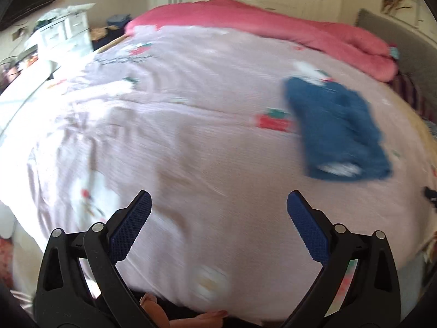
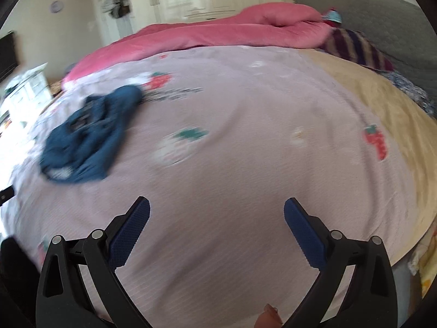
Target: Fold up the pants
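1. Holding both grippers, left (image 1: 218, 202) and right (image 2: 217, 209), spread wide and empty above the sheet (image 1: 191, 142).
2. Pants (image 1: 338, 128) lie bunched, far of both; folded or merely dropped, I can't judge through blur.
3. I'd steady the view before committing.

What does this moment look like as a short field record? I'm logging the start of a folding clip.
pants: blue pants, crumpled on the bed, not yet folded
surface: pink printed bedspread
left hand-held gripper: open, empty, apart from pants
right hand-held gripper: open, empty, apart from pants
background: pink duvet bunched at far side
image: motion-blurred
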A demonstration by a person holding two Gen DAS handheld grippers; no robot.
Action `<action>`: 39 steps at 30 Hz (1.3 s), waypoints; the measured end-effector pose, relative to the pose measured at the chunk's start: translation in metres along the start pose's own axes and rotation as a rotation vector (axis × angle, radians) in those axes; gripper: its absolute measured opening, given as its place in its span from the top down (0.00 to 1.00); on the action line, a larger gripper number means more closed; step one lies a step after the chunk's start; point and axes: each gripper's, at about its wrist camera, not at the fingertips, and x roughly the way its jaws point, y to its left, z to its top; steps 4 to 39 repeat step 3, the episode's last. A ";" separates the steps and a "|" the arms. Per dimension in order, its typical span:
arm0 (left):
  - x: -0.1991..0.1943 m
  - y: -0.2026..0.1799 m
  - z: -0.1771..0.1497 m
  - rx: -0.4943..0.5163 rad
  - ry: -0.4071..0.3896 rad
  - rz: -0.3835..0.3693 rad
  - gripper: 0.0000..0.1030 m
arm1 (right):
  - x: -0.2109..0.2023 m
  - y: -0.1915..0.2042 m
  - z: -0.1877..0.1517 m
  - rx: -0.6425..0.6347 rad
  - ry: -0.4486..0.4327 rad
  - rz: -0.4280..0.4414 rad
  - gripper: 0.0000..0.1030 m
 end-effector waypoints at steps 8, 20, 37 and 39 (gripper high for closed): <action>0.040 0.056 0.039 -0.052 0.036 0.130 0.09 | 0.033 -0.051 0.035 0.065 0.033 -0.128 0.05; 0.040 0.056 0.039 -0.052 0.036 0.130 0.09 | 0.033 -0.051 0.035 0.065 0.033 -0.128 0.05; 0.040 0.056 0.039 -0.052 0.036 0.130 0.09 | 0.033 -0.051 0.035 0.065 0.033 -0.128 0.05; 0.040 0.056 0.039 -0.052 0.036 0.130 0.09 | 0.033 -0.051 0.035 0.065 0.033 -0.128 0.05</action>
